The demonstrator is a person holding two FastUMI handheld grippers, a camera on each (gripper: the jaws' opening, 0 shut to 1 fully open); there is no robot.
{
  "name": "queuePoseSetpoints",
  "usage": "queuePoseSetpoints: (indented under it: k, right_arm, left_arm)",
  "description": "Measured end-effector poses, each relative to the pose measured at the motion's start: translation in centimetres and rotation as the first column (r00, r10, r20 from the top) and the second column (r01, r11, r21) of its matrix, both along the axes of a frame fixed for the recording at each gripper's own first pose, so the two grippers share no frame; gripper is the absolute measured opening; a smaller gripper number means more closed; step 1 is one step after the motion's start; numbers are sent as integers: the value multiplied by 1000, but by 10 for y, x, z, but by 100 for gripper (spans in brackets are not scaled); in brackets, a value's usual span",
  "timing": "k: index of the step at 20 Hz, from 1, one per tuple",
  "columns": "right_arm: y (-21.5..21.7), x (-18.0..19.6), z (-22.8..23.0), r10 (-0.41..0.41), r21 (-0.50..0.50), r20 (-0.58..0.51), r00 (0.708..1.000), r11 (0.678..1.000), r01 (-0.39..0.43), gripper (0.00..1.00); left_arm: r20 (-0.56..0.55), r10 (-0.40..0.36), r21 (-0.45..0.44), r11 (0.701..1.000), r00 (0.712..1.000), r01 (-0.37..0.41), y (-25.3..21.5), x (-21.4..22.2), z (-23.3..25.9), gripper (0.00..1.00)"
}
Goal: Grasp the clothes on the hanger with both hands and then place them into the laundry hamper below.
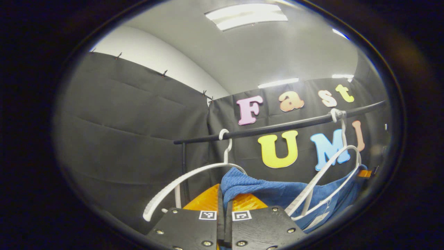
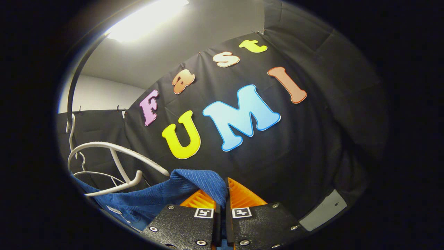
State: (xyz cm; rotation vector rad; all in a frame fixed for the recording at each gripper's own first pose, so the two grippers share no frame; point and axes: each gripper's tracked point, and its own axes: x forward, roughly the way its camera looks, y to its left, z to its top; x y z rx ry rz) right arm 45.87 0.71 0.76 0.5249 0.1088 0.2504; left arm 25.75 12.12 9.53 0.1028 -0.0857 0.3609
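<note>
ribbed blue cloth garment (image 1: 277, 192), glossy white plastic hanger (image 1: 180, 182)

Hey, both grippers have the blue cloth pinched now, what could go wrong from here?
The blue cloth drapes past a white hanger on the black rail; pulling down might snag it and drag the hanger along. Each gripper pinches just an edge at its orange fingers, so the cloth may slip free.
</note>
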Motion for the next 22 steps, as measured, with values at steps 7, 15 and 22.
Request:
queuePoseSetpoints:
  k: [7,15,22]
  right_arm:
    - [10,-11,-26,34,-87,-24,999,996,-36,5]
    - [16,-36,-63,68,-140,-95,993,987,-81,5]
    - [34,-89,-53,140,-187,-82,987,970,-153,5]
  left_arm:
    - [-83,15,-46,999,996,-18,8,7,-55,1]
    - [-173,0,-84,996,985,-15,-10,-25,-115,1]
    - [-191,-39,-148,989,981,11,-22,-59,-134,1]
